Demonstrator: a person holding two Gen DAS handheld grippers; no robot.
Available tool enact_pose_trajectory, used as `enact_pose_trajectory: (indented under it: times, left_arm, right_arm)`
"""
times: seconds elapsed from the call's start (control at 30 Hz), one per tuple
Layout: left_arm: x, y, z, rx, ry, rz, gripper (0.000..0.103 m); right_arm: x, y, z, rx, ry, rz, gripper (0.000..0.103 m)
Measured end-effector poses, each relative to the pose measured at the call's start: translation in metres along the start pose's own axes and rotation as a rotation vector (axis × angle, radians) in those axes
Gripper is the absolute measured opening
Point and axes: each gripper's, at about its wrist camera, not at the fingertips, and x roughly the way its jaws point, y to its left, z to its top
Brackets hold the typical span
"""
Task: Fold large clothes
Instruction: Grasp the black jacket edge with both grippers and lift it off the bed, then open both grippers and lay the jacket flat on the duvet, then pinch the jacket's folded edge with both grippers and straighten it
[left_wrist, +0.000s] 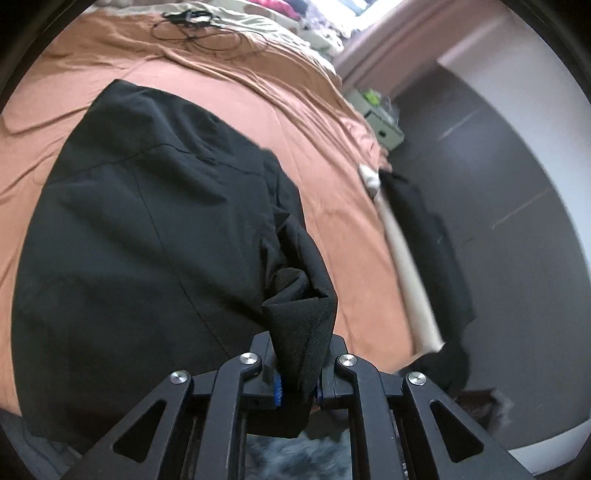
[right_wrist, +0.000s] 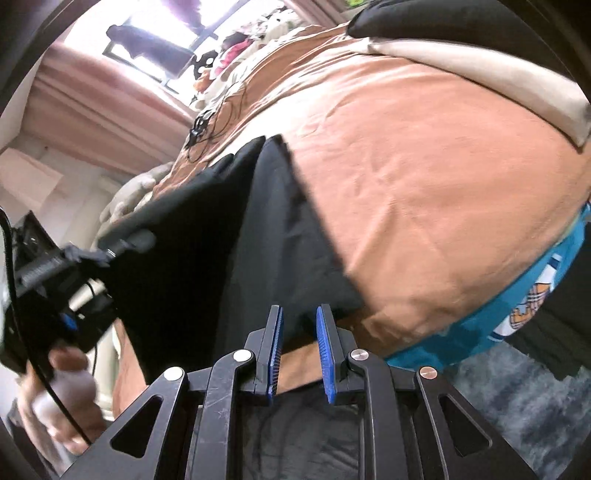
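Note:
A large black garment (left_wrist: 147, 229) lies spread on a bed with an orange-brown sheet (left_wrist: 229, 96). My left gripper (left_wrist: 298, 354) is shut on a bunched corner of the garment at its near right edge, lifted off the sheet. In the right wrist view the same black garment (right_wrist: 229, 236) stretches from the bed toward the left gripper (right_wrist: 74, 258), held by a hand at the left. My right gripper (right_wrist: 299, 321) is open, its blue pads (right_wrist: 325, 354) apart, just at the garment's near corner, with nothing between them.
A tangle of black cable (left_wrist: 192, 26) lies at the far end of the bed, with piled clothes (left_wrist: 288, 11) beyond. A teal printed cloth (right_wrist: 498, 325) hangs at the bed's near edge. Dark floor (left_wrist: 498, 177) and a small box (left_wrist: 376, 114) lie beside the bed.

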Motion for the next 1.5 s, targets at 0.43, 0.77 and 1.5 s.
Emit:
enact_pose_trajectory:
  times: [0.43,0.77,1.5]
  left_arm:
    - [-0.054,0.008,0.009,0.045,-0.082,-0.021,0.08]
    - [-0.101,0.117,0.007,-0.144,-0.154,0.125,0.08]
    - [-0.064,0.136,-0.042,-0.162,-0.096,0.125,0.044]
  right_arm:
    - [-0.009,0.016,0.017,-0.001,-0.047,0.102,0.064]
    - [0.033,0.066,0.023,-0.051,0.001,0.071,0.076]
    - [0.039,-0.001,0.007,0.092,0.001,0.079,0.012]
